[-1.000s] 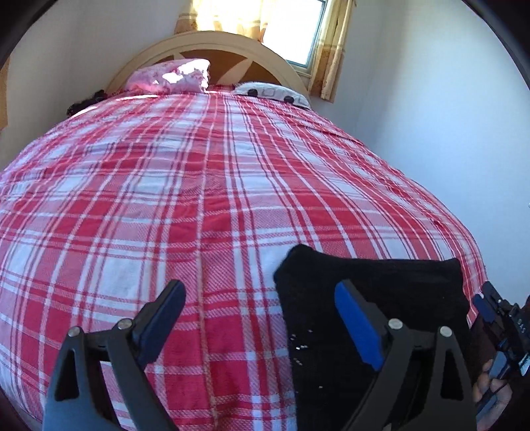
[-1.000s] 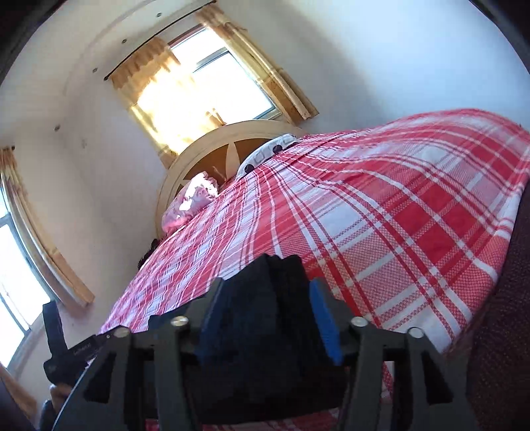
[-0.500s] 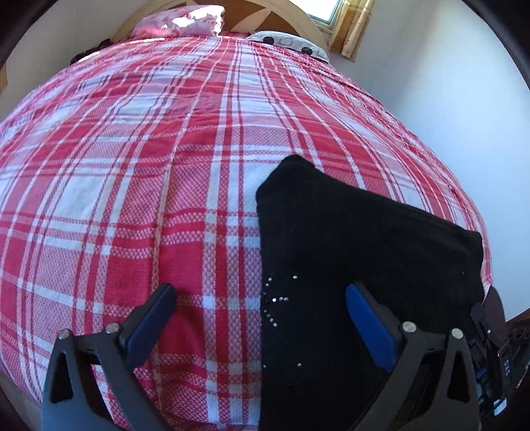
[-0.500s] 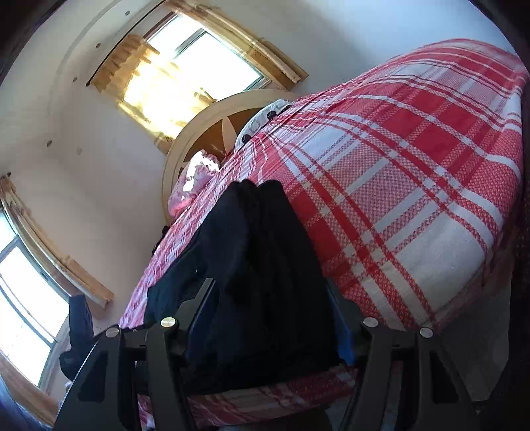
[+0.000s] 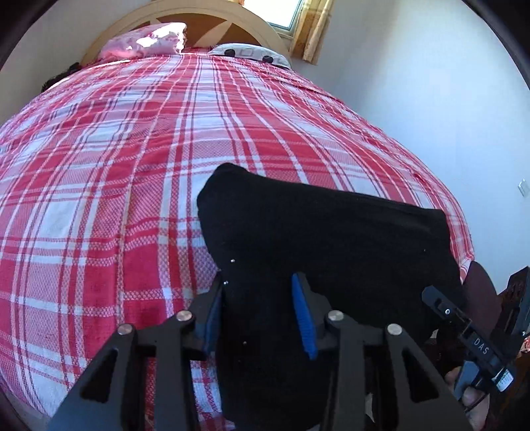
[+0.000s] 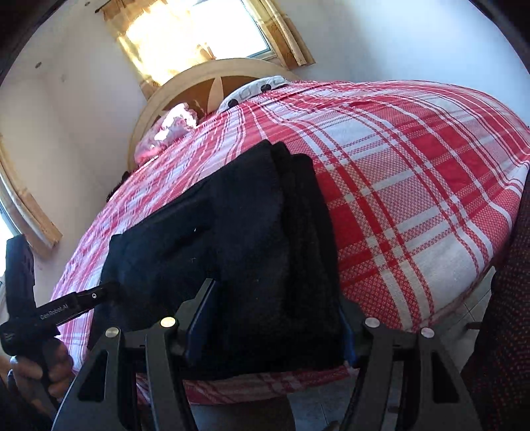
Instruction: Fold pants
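The folded black pants (image 5: 331,238) lie on the red-and-white plaid bed (image 5: 132,165) near its foot edge. My left gripper (image 5: 257,288) is closing its jaws around the pants' near left part; black fabric fills the gap and both blue pads (image 5: 303,315) touch it. In the right wrist view the stacked black pants (image 6: 251,232) fill the gap of my right gripper (image 6: 275,315), which is shut on their near right end. The left gripper (image 6: 76,305) shows at the far left there, held by a hand. The right gripper (image 5: 457,315) shows at the left wrist view's right edge.
A pink pillow (image 5: 145,43) and a white spotted pillow (image 5: 248,51) lie by the round wooden headboard (image 5: 205,16) under a curtained window (image 6: 198,30). A white wall (image 5: 430,99) runs along the bed's right side. Dark red dotted fabric (image 6: 506,315) stands by the foot corner.
The left gripper's jaws went from wide open above the bed to closed around the pants' left part. The right gripper tipped downward, still gripping the pants, which spread onto the bed.
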`<state>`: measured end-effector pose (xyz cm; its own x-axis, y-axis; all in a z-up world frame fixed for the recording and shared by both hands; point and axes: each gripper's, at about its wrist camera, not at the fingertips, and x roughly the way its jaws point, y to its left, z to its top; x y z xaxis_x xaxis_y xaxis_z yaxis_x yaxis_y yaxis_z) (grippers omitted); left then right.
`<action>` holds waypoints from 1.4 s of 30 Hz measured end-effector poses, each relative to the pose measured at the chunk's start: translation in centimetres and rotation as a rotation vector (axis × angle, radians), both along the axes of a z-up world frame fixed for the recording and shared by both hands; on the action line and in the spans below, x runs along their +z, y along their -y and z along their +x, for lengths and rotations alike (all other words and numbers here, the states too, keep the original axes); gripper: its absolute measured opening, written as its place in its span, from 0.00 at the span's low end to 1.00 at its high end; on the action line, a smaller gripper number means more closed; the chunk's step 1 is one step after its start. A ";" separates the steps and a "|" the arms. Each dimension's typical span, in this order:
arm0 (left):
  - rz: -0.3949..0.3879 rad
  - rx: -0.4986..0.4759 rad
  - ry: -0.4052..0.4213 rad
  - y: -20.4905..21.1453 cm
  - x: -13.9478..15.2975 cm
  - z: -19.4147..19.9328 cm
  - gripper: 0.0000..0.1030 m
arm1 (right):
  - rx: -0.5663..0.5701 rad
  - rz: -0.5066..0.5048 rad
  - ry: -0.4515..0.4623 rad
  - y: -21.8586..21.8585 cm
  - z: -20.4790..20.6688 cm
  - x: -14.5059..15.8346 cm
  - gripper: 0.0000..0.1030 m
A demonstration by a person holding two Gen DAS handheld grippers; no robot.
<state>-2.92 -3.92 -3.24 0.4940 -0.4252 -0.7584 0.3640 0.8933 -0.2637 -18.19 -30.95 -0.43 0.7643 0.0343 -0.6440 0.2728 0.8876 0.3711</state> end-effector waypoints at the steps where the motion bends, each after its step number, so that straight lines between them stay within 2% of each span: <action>1: 0.003 -0.002 0.004 0.1 0.0 0.0 0.40 | 0.000 0.001 -0.005 0.0 -0.1 0.0 0.64; 5: -0.030 0.009 -0.013 -0.5 0.1 0.3 0.29 | 0.006 -0.032 -0.045 -0.1 0.5 -0.1 0.61; 7: -0.042 0.006 -0.018 -0.7 0.2 0.5 0.26 | 0.001 -0.069 -0.058 -0.5 0.6 0.2 0.51; 8: -0.044 0.004 -0.017 -0.7 0.3 0.4 0.24 | 0.009 -0.086 -0.051 -0.8 0.5 0.4 0.38; 9: -0.047 0.001 -0.016 -0.8 0.4 0.3 0.23 | 0.017 -0.093 -0.045 -1.0 0.5 0.5 0.33; 11: -0.063 -0.003 -0.012 -1.2 0.9 0.4 0.21 | 0.027 -0.124 -0.049 -1.6 0.5 1.0 0.30; 15: -0.077 0.003 0.034 -2.1 2.3 0.4 0.21 | 0.050 -0.158 -0.010 -3.1 0.2 3.0 0.28; 19: -0.034 0.058 0.110 -3.6 3.6 0.8 0.20 | 0.124 -0.183 0.052 -5.4 1.2 5.4 0.28; 23: 0.007 0.141 0.156 -6.4 4.2 2.0 0.20 | 0.205 -0.186 0.091 -8.2 3.6 6.4 0.28; 28: 0.075 0.272 0.191 -10.8 4.3 3.3 0.20 | 0.312 -0.150 0.122 -12.3 7.2 6.4 0.28; 35: 0.124 0.443 0.203 -17.3 4.2 4.8 0.20 | 0.445 -0.065 0.142 -18.9 12.7 5.6 0.28; 42: 0.198 0.596 0.228 -23.1 4.0 5.8 0.20 | 0.563 -0.054 0.171 -26.0 17.5 5.5 0.28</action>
<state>2.84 19.19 0.75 0.7586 0.1069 -0.6427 -0.1797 0.9825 -0.0488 -0.73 -4.95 5.05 0.7312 0.4354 -0.5251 -0.3052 0.8973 0.3189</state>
